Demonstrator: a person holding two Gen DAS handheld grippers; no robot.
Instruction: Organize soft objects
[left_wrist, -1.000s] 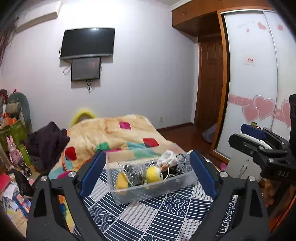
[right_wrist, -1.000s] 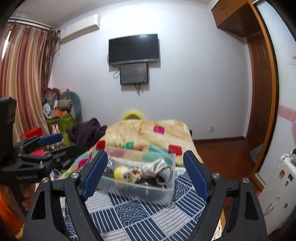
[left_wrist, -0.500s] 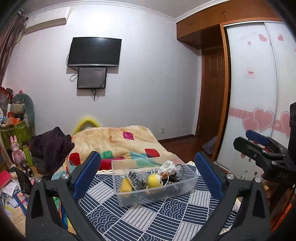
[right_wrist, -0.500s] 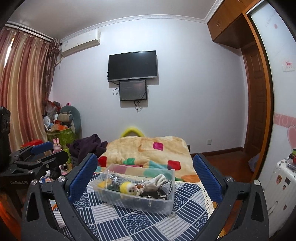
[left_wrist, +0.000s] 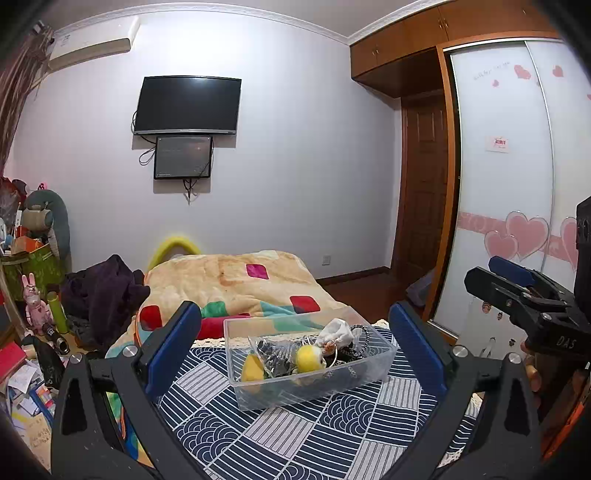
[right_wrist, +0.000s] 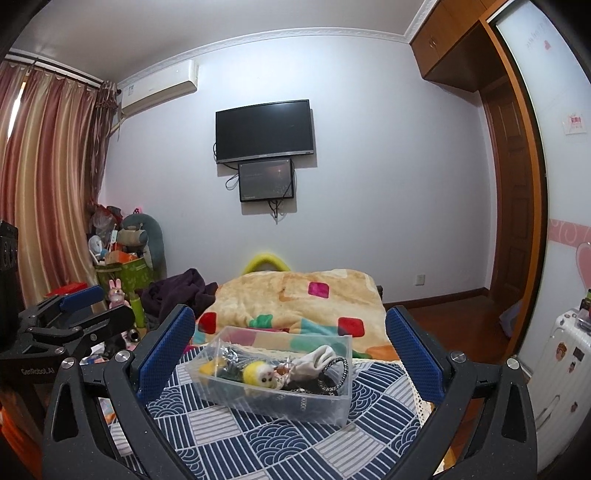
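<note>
A clear plastic bin sits on a blue patterned cloth on the bed. It holds a yellow fuzzy toy, a white cloth pouch, dark beaded bracelets and other small items. The bin also shows in the right wrist view. My left gripper is open and empty, back from the bin. My right gripper is open and empty, also back from the bin. Each gripper shows at the side of the other's view.
A yellow patchwork blanket covers the bed behind the bin. Dark clothes and cluttered toys and boxes lie at the left. A wardrobe with heart decals and a white suitcase stand at the right.
Both grippers have pulled back and tilted up from the bin, so it looks smaller and lower and more wall and ceiling show. Both stay open.
</note>
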